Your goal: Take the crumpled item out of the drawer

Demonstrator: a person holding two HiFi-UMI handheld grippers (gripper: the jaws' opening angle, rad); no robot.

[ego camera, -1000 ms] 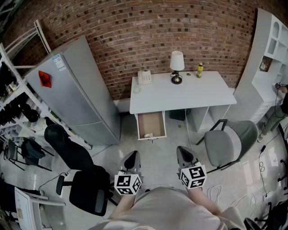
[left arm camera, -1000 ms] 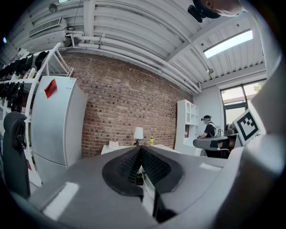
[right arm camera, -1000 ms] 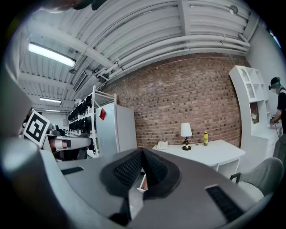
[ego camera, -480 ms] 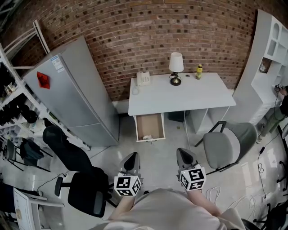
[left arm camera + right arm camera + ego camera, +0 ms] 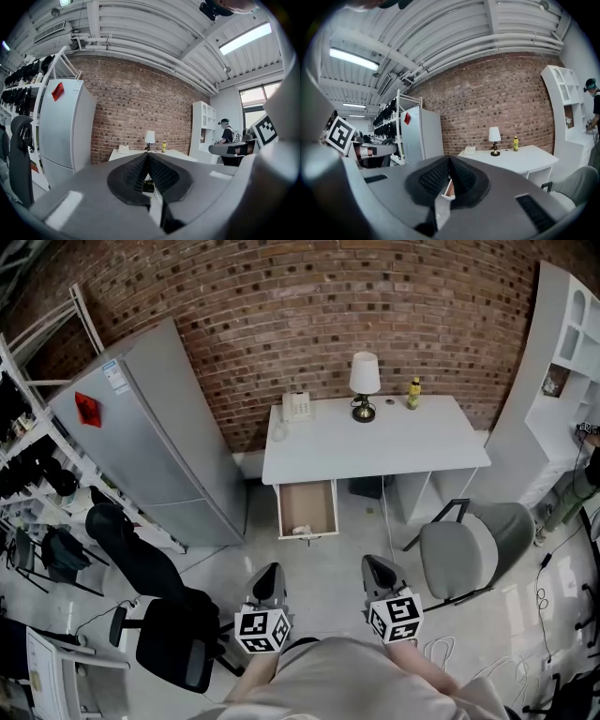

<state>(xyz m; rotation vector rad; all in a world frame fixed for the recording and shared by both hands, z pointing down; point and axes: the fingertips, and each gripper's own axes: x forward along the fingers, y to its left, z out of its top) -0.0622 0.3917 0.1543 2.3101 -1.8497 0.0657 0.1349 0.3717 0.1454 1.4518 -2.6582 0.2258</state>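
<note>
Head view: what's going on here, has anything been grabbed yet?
Not yet. A person stands back from the white desk, holding the left gripper and the right gripper out in front, both shut and empty. The drawer under the desk is pulled open, and a small pale crumpled item lies near its front edge. Neither gripper is near it.

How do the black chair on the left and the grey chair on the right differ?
The black chair is dark with a long, narrow back; the grey chair is pale, broad and rounded. The black chair stands by the fridge, the grey chair beside the desk. Both stand to the sides of the open drawer, not in front of it.
</note>
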